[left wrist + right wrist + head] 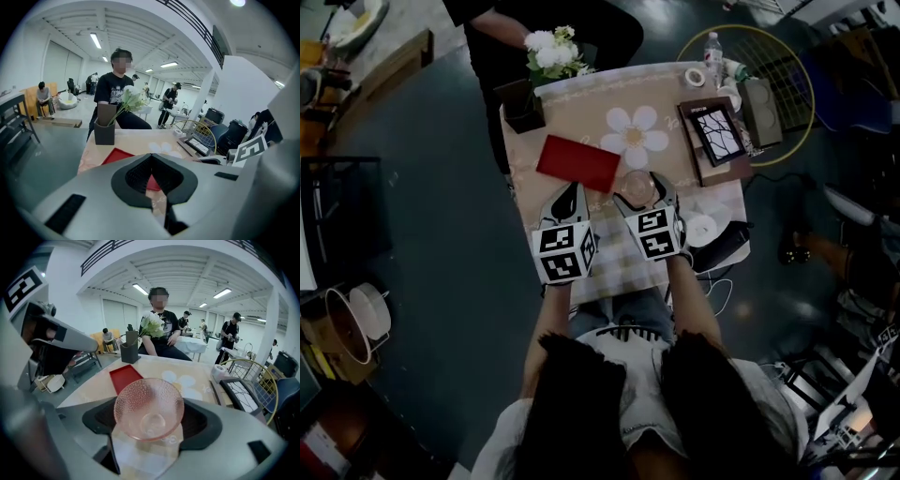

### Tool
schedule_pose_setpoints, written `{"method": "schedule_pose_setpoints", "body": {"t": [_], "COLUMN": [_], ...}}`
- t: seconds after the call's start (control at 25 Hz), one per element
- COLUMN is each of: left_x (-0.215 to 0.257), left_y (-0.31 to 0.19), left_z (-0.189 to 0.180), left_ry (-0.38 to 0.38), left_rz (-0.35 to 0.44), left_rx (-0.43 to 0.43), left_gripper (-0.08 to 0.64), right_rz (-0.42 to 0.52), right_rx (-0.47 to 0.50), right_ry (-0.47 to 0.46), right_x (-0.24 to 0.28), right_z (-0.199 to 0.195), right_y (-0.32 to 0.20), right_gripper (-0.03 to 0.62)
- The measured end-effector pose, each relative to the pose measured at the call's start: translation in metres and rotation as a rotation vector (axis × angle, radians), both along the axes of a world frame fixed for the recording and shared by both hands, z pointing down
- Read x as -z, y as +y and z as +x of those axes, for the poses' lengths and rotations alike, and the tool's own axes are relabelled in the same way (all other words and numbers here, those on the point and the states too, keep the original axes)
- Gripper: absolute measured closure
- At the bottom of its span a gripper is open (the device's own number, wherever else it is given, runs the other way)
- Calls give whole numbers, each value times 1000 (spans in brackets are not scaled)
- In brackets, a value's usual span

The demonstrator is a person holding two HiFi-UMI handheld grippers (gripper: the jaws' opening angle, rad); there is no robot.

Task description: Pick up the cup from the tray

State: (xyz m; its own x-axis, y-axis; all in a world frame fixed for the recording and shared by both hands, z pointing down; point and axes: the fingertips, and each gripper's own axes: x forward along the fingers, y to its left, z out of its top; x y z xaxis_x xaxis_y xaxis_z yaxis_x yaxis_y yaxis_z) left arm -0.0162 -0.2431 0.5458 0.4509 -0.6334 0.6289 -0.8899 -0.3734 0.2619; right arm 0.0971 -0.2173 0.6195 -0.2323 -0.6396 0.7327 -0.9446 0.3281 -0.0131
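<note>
Right gripper [150, 425] has its jaws narrowed on a clear, dimpled cup [149, 405], whose mouth faces that gripper's camera. From the head view the cup shows only as a round rim just beside the right end of the red tray [578, 163]. Left gripper [151, 155] is closed on nothing, tips meeting, with a sliver of tray visible through the gap behind them. Both hang side by side over the near part of the table [581, 117]. Past the tray stand a dark vase [525, 105] of white flowers and a framed picture [713, 131]. Only the gripper views show the hall beyond, where other people [232, 333] stand.
</note>
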Motion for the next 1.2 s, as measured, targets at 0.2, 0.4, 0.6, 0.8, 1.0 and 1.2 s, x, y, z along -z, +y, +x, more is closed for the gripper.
{"method": "schedule_pose_setpoints", "body": {"t": [0.2,0.4,0.6,0.8,1.0,1.2], "left_x": [-4,-4,-7,-7,-1,15], "left_y": [4,4,8,9,12,20], "left_z": [2,0,-3,-10,-12,-5], "left_ry": [-5,-6,-5,-17,-5,23], "left_rz": [-23,-25,-47,-59,-40,-4], "left_rx": [4,9,25,32,35,8], "left_gripper": [554,554,554,554,554,554], "right_rz": [-38,-25,-35,53,140,187], "right_rx": [-15,-38,-34,-44,-76,-92], "right_ry": [-9,-56,-69,-40,-75,-109], "right_x": [-18,-20,-22,4,45,82], "right_z": [8,10,9,13,13,12], "right_y": [19,24,24,22,25,27], "right_gripper": [193,193,192,192,192,192]}}
